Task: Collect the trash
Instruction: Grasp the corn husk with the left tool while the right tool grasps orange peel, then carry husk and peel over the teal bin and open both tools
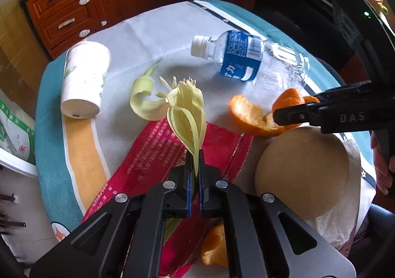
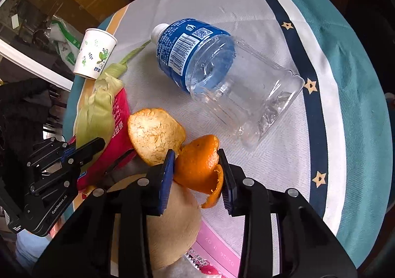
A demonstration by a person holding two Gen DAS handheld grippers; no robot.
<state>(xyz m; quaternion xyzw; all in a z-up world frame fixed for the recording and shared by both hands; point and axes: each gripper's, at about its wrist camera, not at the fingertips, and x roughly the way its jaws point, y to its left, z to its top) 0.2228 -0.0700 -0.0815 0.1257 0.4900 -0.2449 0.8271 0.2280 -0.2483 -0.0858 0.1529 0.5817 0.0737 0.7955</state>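
two grips on: left gripper (image 1: pixel 195 154) clenched on corn husk (image 1: pixel 188 115), strips running straight ahead from its tips. right gripper (image 2: pixel 197 166) clamps orange peel (image 2: pixel 197 164). plastic bottle (image 2: pixel 209 75) lies ahead of right, nearer it, cap far. only left view shows a peel scrap (image 1: pixel 214 248) below its fingers, possibly orange.

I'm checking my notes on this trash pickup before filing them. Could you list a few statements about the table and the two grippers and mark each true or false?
1. The left hand-held gripper is shut on the corn husk. True.
2. The water bottle stands upright. False: it lies on its side.
3. The right hand-held gripper pinches the orange peel. True.
4. The paper cup is stacked on the bottle. False: it lies apart, on the tablecloth.
5. The bottle has no cap. False: a white cap is on.
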